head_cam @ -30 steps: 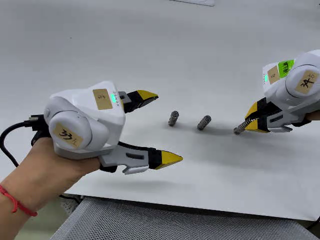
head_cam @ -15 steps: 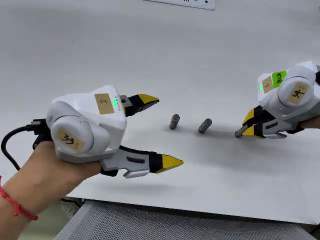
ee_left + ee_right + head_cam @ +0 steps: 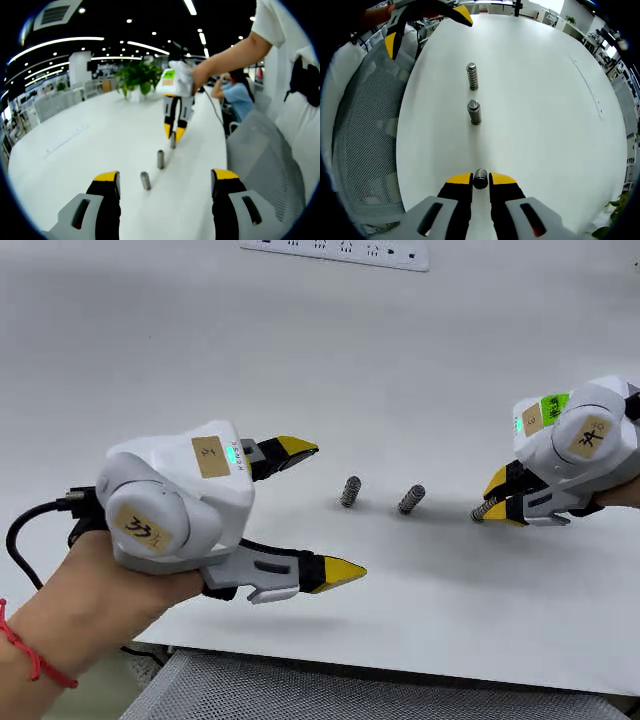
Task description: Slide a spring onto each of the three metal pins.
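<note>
White table [image 3: 300, 360] in an open office, a power strip [image 3: 335, 252] lying far across it, mesh chair [image 3: 300, 690] at the near edge; ceiling lights [image 3: 65, 39], plant [image 3: 137, 77] beyond.

This place is looking like a large open-plan office. A long white table [image 3: 75, 135] is stretching away under a dark ceiling, where light strips [image 3: 65, 40], small round lamps [image 3: 129, 21] and an air vent [image 3: 52, 14] are showing. A green potted plant [image 3: 137, 77] is standing at the far end, with office chairs [image 3: 50, 102] at one side. A grey mesh chair [image 3: 350, 690] is standing at the table's edge, a person [image 3: 240, 95] is sitting further along, and a white power strip [image 3: 335, 250] is lying on the table.
</note>
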Demonstrator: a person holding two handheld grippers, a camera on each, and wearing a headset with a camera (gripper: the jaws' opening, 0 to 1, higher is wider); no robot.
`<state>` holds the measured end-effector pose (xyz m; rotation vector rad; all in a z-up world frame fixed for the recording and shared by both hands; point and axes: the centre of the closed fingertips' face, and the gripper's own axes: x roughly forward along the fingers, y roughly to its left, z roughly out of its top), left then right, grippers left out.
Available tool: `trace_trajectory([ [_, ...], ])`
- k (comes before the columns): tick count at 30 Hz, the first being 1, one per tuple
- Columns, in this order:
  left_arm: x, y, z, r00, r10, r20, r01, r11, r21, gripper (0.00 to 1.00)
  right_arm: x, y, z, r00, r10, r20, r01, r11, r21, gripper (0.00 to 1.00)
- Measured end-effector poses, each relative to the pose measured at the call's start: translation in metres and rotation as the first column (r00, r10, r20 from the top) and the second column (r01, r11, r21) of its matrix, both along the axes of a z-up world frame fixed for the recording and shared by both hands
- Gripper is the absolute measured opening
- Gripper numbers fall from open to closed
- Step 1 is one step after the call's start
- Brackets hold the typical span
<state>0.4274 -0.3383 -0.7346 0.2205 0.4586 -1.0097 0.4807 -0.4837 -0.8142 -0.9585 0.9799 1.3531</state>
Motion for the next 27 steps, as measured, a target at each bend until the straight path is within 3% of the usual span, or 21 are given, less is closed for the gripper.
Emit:
trace_trajectory([
  [5,-0.002,0.002,0.0,1.0,-0.002,0.002,0.002,1.0,0.011,0.76,0.004,-0.001,0.007,0.999,-0.05,0.008,0.049,0.997,0.06,0.19],
  [9,-0.003,0.004,-0.001,1.0,-0.003,0.003,0.003,1.0,0.022,0.77,0.003,-0.001,0.028,0.993,-0.119,0.013,0.116,0.982,0.146,0.25],
  [12,-0.004,0.007,0.0,1.0,0.001,0.001,-0.001,1.0,0.017,0.79,0.0,-0.004,0.047,0.983,-0.185,-0.002,0.18,0.954,0.238,0.31],
  [17,-0.004,0.014,-0.002,1.0,-0.002,0.008,0.002,0.999,0.034,0.85,-0.007,-0.021,0.066,0.967,-0.253,-0.009,0.241,0.91,0.337,0.41],
  [19,-0.005,0.016,-0.003,1.0,-0.001,0.009,0.001,0.999,0.035,0.88,-0.009,-0.027,0.069,0.961,-0.278,-0.011,0.262,0.89,0.374,0.47],
  [23,-0.007,0.017,-0.001,1.0,0.003,0.008,-0.003,1.0,0.011,0.95,-0.016,-0.042,0.073,0.94,-0.341,-0.026,0.315,0.833,0.454,0.6],
  [25,-0.007,0.017,0.0,1.0,0.006,0.018,-0.006,1.0,-0.004,1.0,-0.019,-0.047,0.073,0.935,-0.353,-0.021,0.318,0.816,0.483,0.69],
  [27,-0.01,0.017,0.001,1.0,0.003,0.014,-0.003,1.0,-0.025,1.0,-0.025,-0.054,0.072,0.928,-0.371,-0.03,0.332,0.787,0.52,0.74],
])
